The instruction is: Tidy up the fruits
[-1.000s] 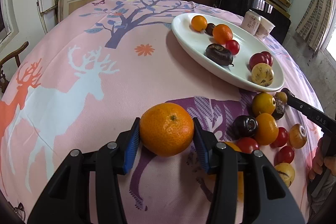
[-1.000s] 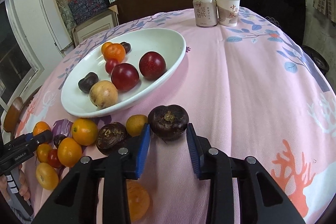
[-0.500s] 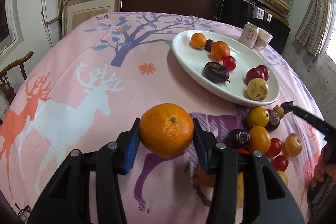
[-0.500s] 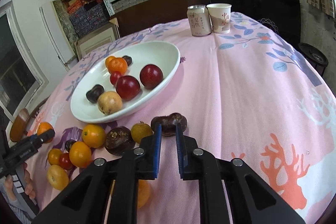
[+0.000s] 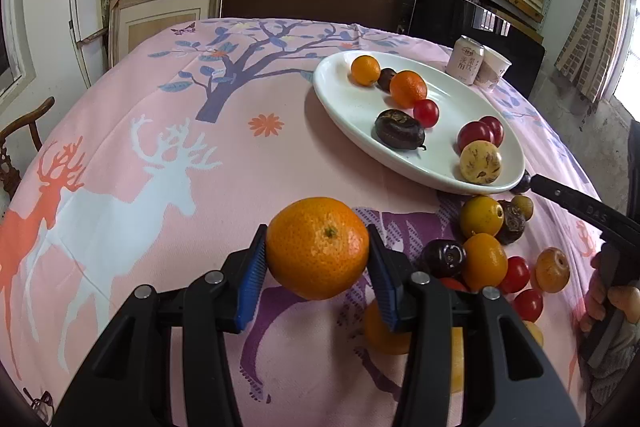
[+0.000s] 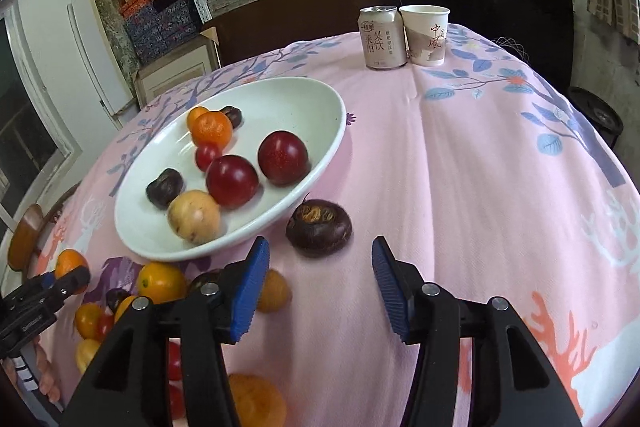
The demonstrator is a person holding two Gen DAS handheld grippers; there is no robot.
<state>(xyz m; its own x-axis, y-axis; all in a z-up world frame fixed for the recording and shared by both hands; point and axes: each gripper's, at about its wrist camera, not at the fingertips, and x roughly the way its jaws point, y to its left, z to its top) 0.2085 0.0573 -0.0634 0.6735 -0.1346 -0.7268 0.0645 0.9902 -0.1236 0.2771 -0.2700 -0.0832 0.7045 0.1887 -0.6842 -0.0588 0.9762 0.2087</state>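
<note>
Mandarin (image 5: pixel 317 247) firm, light, gripped at mid-girth by left gripper (image 5: pixel 318 277); right gripper (image 6: pixel 318 291) jaws just parted, empty; chestnut-like dark fruit (image 6: pixel 319 227) hard, rolls.

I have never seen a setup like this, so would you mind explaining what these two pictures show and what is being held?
There is no robot here: a person holds a two-finger gripper in each hand, and a fisheye camera on each looks forward along its fingers. One picture is the left gripper's view, the other the right's.

The left gripper is shut on a mandarin, pressed between its blue pads.

The right gripper is open; its jaws have just been opening, and nothing is between them. A dark round fruit lies on the pink tablecloth just ahead of it, beside the white plate.

The plate already holds several fruits. More loose fruits lie in a cluster on the cloth near it. A drink can and a paper cup stand at the far side.
</note>
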